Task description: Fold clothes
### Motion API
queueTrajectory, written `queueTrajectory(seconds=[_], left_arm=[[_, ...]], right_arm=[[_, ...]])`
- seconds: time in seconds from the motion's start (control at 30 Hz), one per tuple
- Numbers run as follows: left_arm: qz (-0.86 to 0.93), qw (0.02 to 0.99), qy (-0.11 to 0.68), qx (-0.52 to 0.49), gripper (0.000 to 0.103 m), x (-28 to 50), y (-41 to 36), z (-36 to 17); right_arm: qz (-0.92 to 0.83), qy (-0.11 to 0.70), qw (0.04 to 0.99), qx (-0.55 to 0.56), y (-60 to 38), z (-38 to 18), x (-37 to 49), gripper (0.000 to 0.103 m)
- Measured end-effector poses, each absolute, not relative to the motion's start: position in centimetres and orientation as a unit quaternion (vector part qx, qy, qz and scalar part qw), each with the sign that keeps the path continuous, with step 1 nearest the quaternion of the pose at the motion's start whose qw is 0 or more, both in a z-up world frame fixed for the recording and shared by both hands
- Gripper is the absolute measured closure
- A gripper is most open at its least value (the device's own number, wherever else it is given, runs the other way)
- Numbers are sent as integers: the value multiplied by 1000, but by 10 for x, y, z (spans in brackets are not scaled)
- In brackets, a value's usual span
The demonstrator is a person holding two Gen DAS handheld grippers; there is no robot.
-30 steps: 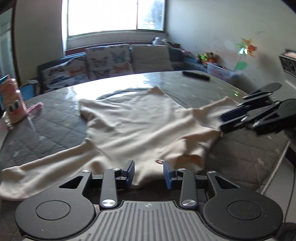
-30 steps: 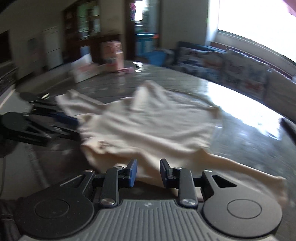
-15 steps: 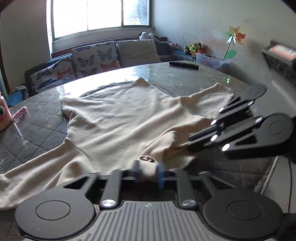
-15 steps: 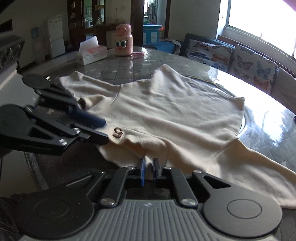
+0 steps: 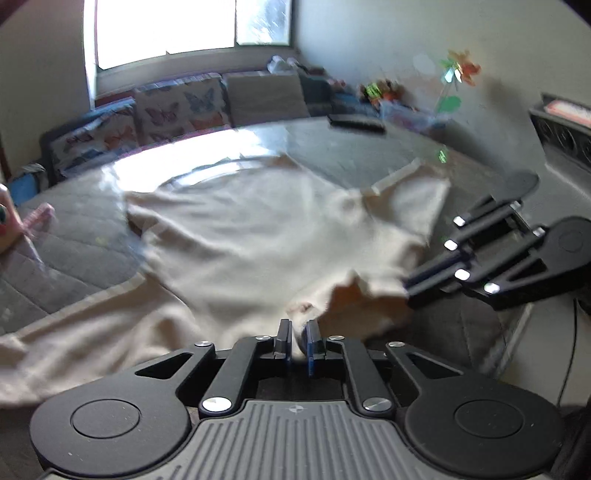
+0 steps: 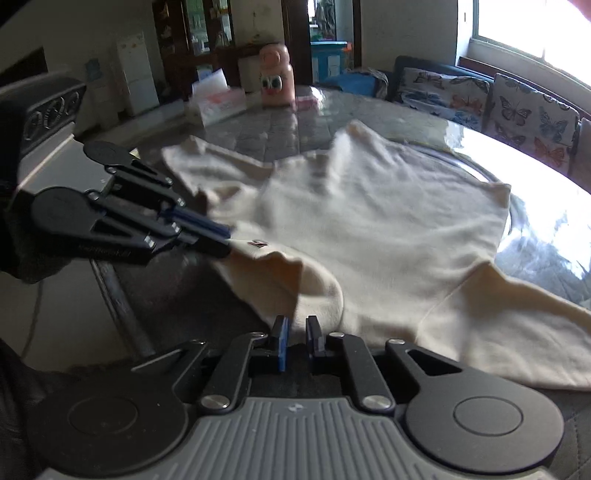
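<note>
A cream shirt [image 6: 373,221] lies spread across the round tabletop [image 6: 280,129], its near hem lifted. The left tool [image 5: 297,341] is pinched onto that hem beside a small patch. The right tool [image 6: 295,334] is likewise closed on the hem's edge.

A grey quilted counter [image 6: 280,129] fills the middle of the frame. At upper centre a pink bottle with cartoon eyes [image 6: 276,79] stands beside a tissue box [image 6: 218,101]. Butterfly-print cushions [image 6: 532,110] line the upper right under a bright window [image 5: 184,29]. A dark flat thing, perhaps a remote [image 5: 356,123], lies upper right; a pinwheel [image 5: 460,74] beyond.
</note>
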State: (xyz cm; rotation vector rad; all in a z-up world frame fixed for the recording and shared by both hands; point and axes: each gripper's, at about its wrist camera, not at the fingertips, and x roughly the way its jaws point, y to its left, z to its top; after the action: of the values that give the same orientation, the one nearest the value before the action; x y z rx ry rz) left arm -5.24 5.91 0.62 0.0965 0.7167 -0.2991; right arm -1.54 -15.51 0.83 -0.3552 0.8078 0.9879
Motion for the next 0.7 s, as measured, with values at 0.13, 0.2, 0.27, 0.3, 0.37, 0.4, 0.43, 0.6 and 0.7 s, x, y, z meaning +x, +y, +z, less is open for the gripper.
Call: queueTrajectory(seconds=[0.13, 0.2, 0.27, 0.3, 0.37, 0.4, 0.43, 0.6, 0.7], left_arm=[[-107, 928, 354, 43, 77, -25, 74, 1], [-88, 929, 356, 41, 76, -11, 81, -1], [-69, 930, 358, 39, 75, 3, 88, -4], [-59, 930, 359, 38, 74, 10, 92, -5], [-40, 931, 361, 36, 65, 23, 99, -8], [-30, 931, 362, 35, 63, 30, 103, -9], [-20, 931, 363, 34, 63, 37, 107, -10], [-5, 925, 380, 24, 85, 54, 119, -22], [8, 927, 375, 22, 94, 45, 119, -18]], right_arm=[[449, 359, 803, -159, -158, 23, 5, 92], [435, 352, 814, -157, -158, 26, 21, 92], [422, 354, 821, -153, -157, 23, 36, 92], [415, 355, 824, -151, -156, 22, 44, 92], [400, 362, 830, -143, -156, 17, 62, 92], [395, 365, 831, -140, -156, 15, 68, 91], [392, 366, 832, -138, -155, 13, 73, 91], [385, 378, 831, -134, -150, -1, 95, 84], [387, 386, 827, -135, -146, -9, 103, 84]])
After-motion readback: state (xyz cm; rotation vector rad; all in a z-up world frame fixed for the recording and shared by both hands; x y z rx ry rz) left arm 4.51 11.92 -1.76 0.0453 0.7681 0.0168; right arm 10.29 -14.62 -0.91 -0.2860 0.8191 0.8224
